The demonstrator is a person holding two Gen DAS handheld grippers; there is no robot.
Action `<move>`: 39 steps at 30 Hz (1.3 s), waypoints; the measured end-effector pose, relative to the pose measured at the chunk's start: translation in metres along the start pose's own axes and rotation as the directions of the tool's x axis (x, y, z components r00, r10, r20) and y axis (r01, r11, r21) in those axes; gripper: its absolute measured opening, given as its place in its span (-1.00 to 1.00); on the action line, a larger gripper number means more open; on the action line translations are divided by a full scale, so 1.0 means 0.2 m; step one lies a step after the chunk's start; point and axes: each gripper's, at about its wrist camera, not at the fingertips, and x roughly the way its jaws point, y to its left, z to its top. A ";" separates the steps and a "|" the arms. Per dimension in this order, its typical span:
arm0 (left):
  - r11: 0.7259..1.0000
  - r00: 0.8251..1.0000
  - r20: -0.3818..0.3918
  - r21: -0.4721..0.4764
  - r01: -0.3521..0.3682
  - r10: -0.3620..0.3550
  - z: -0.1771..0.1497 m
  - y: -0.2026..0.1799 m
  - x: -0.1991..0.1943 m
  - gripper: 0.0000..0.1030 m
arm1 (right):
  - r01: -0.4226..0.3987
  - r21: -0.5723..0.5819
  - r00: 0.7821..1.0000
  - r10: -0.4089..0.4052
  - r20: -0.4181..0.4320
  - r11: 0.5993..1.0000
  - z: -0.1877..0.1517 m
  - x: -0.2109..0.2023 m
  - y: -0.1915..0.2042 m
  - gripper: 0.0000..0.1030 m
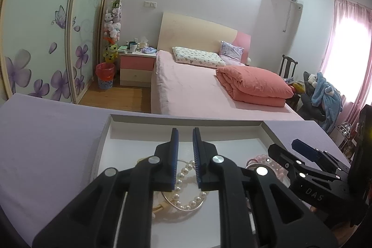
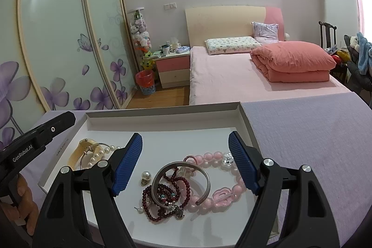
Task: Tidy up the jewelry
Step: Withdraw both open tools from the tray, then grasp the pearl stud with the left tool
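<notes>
Left claw (image 1: 185,155) nearly closed over pearl bracelet (image 1: 186,187) – right claw (image 2: 186,164) wide

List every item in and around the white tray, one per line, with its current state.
White tray: open, on the purple cloth.
Pearl bracelet: lying in the tray, under the left tool.
Silver bangle: lying over the dark red beads.
Pink bead bracelet: lying flat.
Left tool: nearly shut, nothing gripped.
Right tool: open, empty.

bed (image 2: 223,76) | folded quilt (image 2: 295,62) | nightstand (image 2: 173,70) | wardrobe (image 2: 58,38) | bin (image 2: 146,83)
</notes>
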 end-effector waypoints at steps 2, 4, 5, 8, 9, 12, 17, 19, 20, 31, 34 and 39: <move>1.000 1.000 -0.001 0.001 -0.001 0.001 0.00 0.00 -0.01 -0.69 | 0.001 -0.003 1.000 -0.001 0.000 1.000 0.00 -0.01 0.00 0.49; 1.000 1.000 -0.005 0.001 -0.004 0.004 -0.01 0.00 -0.03 -0.65 | 0.005 -0.004 1.000 -0.005 -0.003 1.000 0.00 -0.03 0.00 0.49; 1.000 1.000 -0.006 0.001 -0.004 0.004 -0.02 0.00 -0.04 -0.63 | 0.003 -0.004 1.000 -0.003 -0.004 1.000 -0.01 -0.04 0.00 0.49; 1.000 1.000 -0.006 -0.004 -0.004 0.004 -0.05 0.02 -0.13 -0.50 | 0.002 -0.011 1.000 -0.002 -0.004 1.000 -0.01 -0.09 0.01 0.49; 1.000 1.000 -0.007 -0.006 -0.003 0.003 -0.07 0.02 -0.16 -0.44 | 0.000 -0.019 1.000 -0.001 -0.004 1.000 -0.02 -0.13 0.01 0.49; 1.000 1.000 -0.010 -0.002 0.002 -0.002 -0.13 0.02 -0.28 -0.33 | -0.001 -0.047 1.000 0.001 -0.003 0.999 -0.07 -0.24 0.01 0.49; 1.000 1.000 -0.010 0.002 0.014 -0.014 -0.24 0.01 -0.51 -0.11 | -0.014 -0.066 1.000 0.013 -0.012 0.998 -0.17 -0.42 0.00 0.55; 1.000 1.000 -0.011 0.009 0.017 -0.017 -0.29 0.00 -0.57 -0.01 | -0.015 -0.072 1.000 0.014 -0.015 0.997 -0.20 -0.47 0.00 0.58; 1.000 1.000 -0.014 0.016 0.016 -0.016 -0.32 -0.01 -0.61 0.02 | -0.017 -0.076 1.000 0.016 -0.017 0.997 -0.22 -0.50 0.00 0.61; 0.999 0.989 -0.146 0.046 -0.002 0.009 -0.49 -0.13 -0.57 0.14 | 0.004 -0.070 1.000 -0.003 0.005 0.998 -0.43 -0.76 -0.05 0.68; 0.997 0.981 -0.191 0.072 -0.019 0.033 -0.51 -0.17 -0.50 0.13 | 0.003 -0.054 1.000 -0.003 0.006 0.999 -0.45 -0.78 -0.05 0.68; 0.996 0.959 -0.276 0.075 -0.044 0.064 -0.53 -0.21 -0.36 -0.14 | -0.004 -0.022 1.000 0.004 0.002 1.000 -0.45 -0.76 -0.09 0.68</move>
